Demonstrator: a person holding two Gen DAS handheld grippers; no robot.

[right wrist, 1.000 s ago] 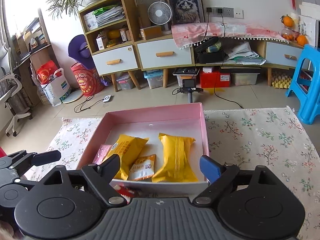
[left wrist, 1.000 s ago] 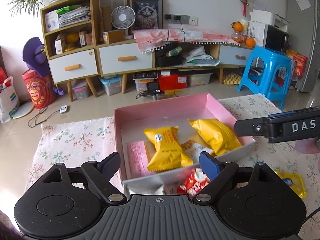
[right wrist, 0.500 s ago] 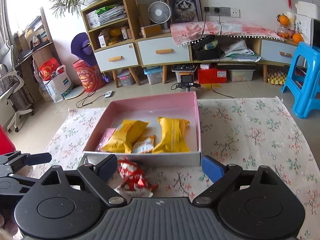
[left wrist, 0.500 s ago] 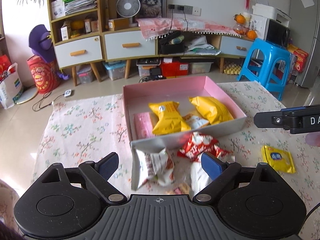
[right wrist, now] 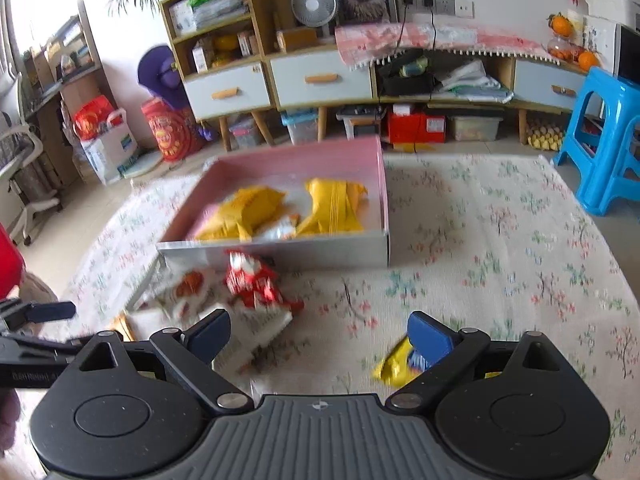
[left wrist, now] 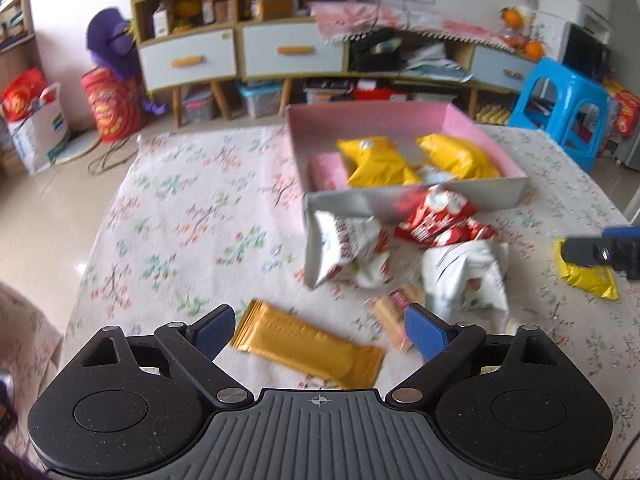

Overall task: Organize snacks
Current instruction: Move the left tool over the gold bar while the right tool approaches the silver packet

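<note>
A pink box (left wrist: 372,118) (right wrist: 382,184) on the floral cloth holds two yellow packets (left wrist: 376,160) (right wrist: 334,206) and smaller ones. In front of it lie a red packet (left wrist: 436,216) (right wrist: 252,276), white packets (left wrist: 348,250) (left wrist: 466,272), a gold bar (left wrist: 308,342) and a small yellow packet (left wrist: 586,276) (right wrist: 394,364). My left gripper (left wrist: 318,330) is open and empty, just above the gold bar. My right gripper (right wrist: 318,332) is open and empty, its right finger over the small yellow packet.
The floral cloth (right wrist: 500,248) covers the table. Beyond it stand a blue stool (right wrist: 608,136), a low cabinet with drawers (right wrist: 320,76) and bags (left wrist: 36,120) on the floor. The right gripper's finger (left wrist: 600,250) shows at the left view's right edge.
Both grippers have pulled back from the box toward me. The loose packets in front of the box, the gold bar and the small yellow packet have come into view.
</note>
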